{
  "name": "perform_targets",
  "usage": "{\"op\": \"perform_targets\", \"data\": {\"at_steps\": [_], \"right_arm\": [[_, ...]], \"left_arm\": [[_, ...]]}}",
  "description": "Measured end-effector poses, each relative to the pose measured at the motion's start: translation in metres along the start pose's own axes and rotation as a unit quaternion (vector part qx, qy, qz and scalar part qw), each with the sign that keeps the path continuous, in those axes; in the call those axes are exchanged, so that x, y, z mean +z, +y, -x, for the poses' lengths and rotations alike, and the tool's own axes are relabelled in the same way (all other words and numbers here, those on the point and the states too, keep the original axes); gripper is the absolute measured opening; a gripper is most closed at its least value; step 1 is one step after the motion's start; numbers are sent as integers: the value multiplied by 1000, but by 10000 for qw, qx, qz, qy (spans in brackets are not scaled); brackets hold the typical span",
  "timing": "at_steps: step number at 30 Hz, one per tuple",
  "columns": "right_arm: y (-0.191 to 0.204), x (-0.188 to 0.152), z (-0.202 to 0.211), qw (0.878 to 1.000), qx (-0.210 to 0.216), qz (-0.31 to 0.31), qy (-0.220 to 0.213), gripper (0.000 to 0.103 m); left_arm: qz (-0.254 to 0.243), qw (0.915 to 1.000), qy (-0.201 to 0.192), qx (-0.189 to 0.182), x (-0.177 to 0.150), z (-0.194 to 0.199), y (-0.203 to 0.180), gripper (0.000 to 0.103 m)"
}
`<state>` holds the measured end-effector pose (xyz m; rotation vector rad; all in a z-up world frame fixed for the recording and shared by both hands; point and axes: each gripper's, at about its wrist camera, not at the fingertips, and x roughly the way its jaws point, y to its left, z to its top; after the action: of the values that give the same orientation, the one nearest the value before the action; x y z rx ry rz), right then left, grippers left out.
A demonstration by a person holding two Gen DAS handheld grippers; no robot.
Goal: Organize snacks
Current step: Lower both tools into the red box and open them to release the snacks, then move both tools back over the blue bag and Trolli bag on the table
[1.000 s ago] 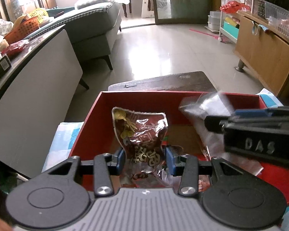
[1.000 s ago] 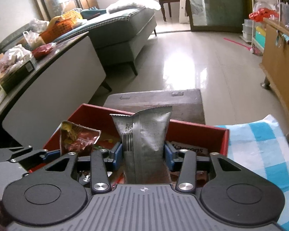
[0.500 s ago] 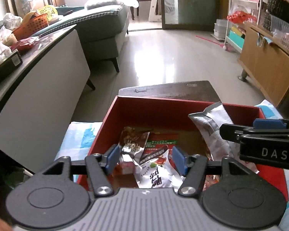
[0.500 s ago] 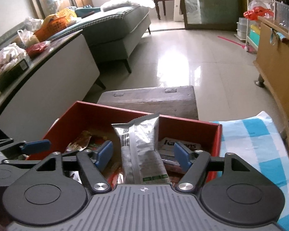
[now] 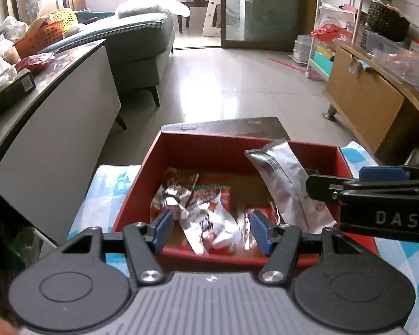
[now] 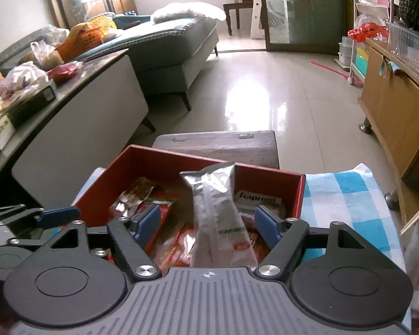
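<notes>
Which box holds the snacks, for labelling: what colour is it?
Red box, clearest in the left wrist view.

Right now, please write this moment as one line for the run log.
left gripper: open, empty | right gripper: opening, silver packet between pads, untouched | red box: holds snack packets | stage: after drop

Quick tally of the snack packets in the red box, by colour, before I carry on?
Silver pouch: 1
Brown packet: 1
White labelled pack: 1
Red-printed packets: at least 2, overlapping
Total: at least 5
</notes>
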<state>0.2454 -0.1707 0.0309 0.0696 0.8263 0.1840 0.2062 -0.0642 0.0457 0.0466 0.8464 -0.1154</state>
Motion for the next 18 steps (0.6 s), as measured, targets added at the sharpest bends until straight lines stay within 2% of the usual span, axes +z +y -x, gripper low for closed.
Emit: {"op": "perform_targets", "data": {"at_steps": [5, 18], "right_arm": [[-1, -16, 17, 9999, -53, -77, 59, 80], [-13, -68, 28, 9975, -167, -166, 670, 84]], "left_arm": [[-2, 10000, 42, -81, -12, 12, 0, 55], [-71, 9991, 349, -240, -45, 23, -5, 56]]}}
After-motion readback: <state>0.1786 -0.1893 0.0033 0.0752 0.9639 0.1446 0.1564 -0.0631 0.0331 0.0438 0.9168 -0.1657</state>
